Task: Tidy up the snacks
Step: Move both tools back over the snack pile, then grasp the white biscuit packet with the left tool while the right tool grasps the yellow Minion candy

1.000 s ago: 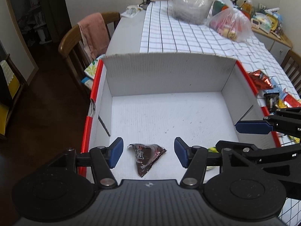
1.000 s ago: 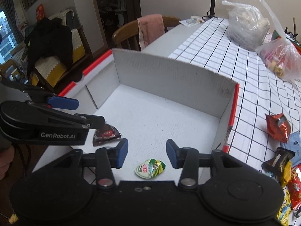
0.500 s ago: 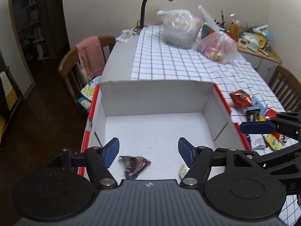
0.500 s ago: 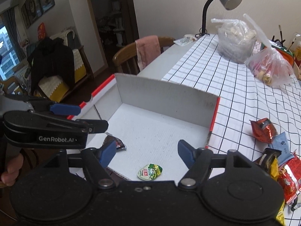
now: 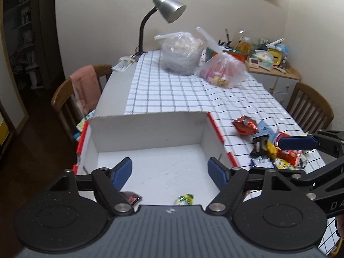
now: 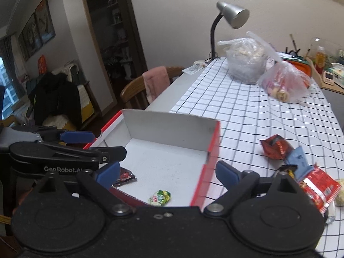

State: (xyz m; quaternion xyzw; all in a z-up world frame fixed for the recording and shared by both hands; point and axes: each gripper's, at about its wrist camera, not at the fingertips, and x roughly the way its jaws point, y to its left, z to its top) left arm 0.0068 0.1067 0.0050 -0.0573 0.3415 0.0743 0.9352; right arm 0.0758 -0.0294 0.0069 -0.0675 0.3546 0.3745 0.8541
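A white cardboard box (image 5: 148, 131) with red outer edges sits on the table; it also shows in the right wrist view (image 6: 172, 126). In it lie a dark brown snack packet (image 6: 124, 176) and a green-and-white snack (image 6: 160, 197), both seen partly in the left wrist view, the packet (image 5: 131, 197) and the green snack (image 5: 184, 199). Loose snacks (image 5: 277, 150) lie on the checked cloth right of the box, among them a red packet (image 6: 276, 147). My left gripper (image 5: 171, 171) is open and empty above the box's near side. My right gripper (image 6: 166, 174) is open and empty over the box's right wall.
A desk lamp (image 5: 163, 15) and two filled plastic bags (image 5: 182, 51) (image 5: 223, 71) stand at the table's far end. Wooden chairs stand at the left (image 5: 64, 92), one with a pink towel, and at the right (image 5: 309, 107). A cluttered cabinet (image 5: 268, 62) is beyond.
Both grippers have pulled back and risen away from the box, and their jaws have opened wider. The two snacks stay lying in the box.
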